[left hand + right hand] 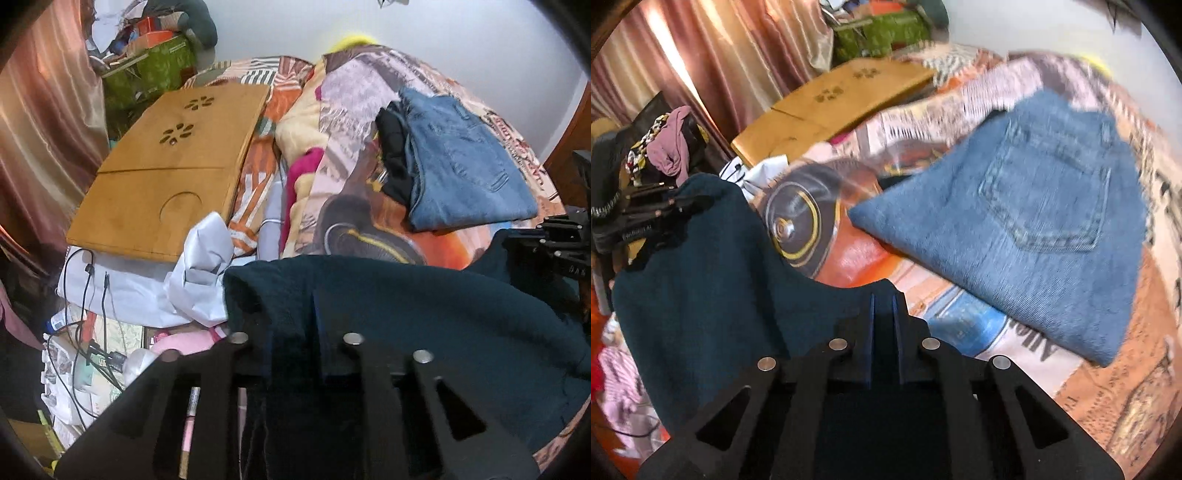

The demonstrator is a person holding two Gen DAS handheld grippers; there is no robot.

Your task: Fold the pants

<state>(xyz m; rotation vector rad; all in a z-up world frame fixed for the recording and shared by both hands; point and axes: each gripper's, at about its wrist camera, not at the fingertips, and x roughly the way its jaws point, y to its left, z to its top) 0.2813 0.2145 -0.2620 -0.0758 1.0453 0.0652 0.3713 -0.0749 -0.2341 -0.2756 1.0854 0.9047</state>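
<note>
The dark teal pants [406, 306] hang stretched between both grippers over the patterned bedspread [351, 206]. In the left wrist view my left gripper [295, 317] is shut on the cloth's upper edge near its left corner. The right gripper's black body [554, 240] shows at the far right end of the same edge. In the right wrist view my right gripper [884, 302] is shut on the pants [701, 277] at the top edge. The cloth sags away to the left gripper [646, 218]. The lower part of the pants is hidden behind the gripper bodies.
Folded blue jeans [465, 162] lie on the bed beyond the pants, beside a black garment [395, 155]. A wooden lap table [166, 166] rests at the left of the bed. Cables and clutter [85, 332] cover the floor by the pink curtain [44, 129].
</note>
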